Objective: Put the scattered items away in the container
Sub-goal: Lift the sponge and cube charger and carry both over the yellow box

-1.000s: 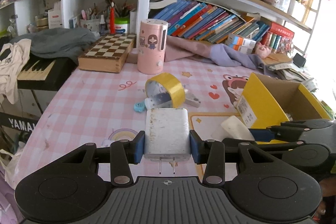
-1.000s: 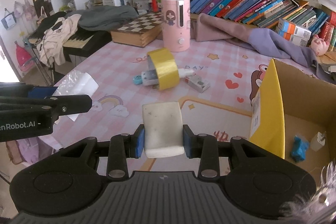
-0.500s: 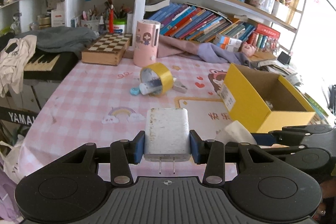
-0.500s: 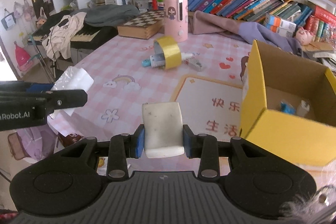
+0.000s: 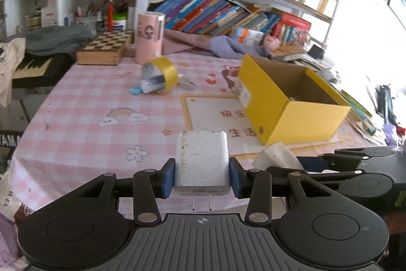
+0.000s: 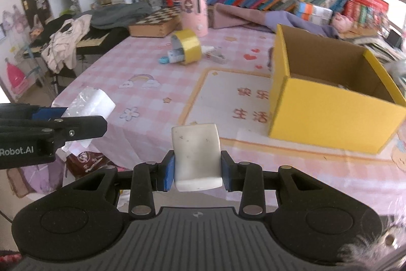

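**Charger and eraser held at the desk's near edge, box still open to the right**

Charger [image 5: 201, 164], a white plug block with scuffed faces, sits clamped between the blue pads of the left gripper [image 5: 202, 178], its two metal prongs pointing back toward the camera. The right gripper [image 6: 197, 173] is closed on a white eraser [image 6: 195, 156], a worn rectangular block speckled with dark marks. Both held items hang over the near edge of the desk [image 5: 83, 123], which is covered in a pink checked cloth with a rainbow and flower print.

The yellow cardboard box [image 5: 291, 103] stands open toward the right edge of the desk, its brown inside showing; in the right wrist view a little of its contents peeks above the near wall, too small to identify.

Further back, near the middle of the desk, a roll of yellow tape [image 5: 162, 74] lies on its side with a small tube pushed through it and a blue cap [image 5: 135, 90] just beside it. A small stapler-like item [image 5: 187, 85] lies just to the right of the roll. A pink cylinder [image 5: 149, 37] and a chessboard box [image 5: 106, 48] stand along the far edge, below bookshelves.
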A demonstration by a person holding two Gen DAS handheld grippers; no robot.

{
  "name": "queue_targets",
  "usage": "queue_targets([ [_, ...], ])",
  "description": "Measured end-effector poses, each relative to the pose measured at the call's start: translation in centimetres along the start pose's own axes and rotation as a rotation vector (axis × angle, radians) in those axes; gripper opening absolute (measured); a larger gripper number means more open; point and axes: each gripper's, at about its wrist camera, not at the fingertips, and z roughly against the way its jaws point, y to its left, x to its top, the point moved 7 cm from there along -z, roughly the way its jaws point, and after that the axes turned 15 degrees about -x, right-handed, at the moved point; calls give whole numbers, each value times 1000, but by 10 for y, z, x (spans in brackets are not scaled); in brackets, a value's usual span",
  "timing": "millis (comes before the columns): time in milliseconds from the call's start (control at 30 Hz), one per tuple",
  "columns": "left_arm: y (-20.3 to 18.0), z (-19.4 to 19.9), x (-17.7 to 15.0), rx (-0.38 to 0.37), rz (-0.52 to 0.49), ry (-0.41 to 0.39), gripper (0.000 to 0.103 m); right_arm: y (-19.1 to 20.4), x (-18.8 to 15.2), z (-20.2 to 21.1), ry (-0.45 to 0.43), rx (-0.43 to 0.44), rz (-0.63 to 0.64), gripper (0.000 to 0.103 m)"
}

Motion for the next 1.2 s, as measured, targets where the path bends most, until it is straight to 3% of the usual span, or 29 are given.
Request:
queue_targets([
  [567, -63, -40, -9, -201, -134, 111, 42, -63, -37, 25, 53, -165, -156, 34],
  [1200, -119, -84, -2, -333, -237, 174, 42, -127, -51, 33, 72, -280, -259, 34],
])
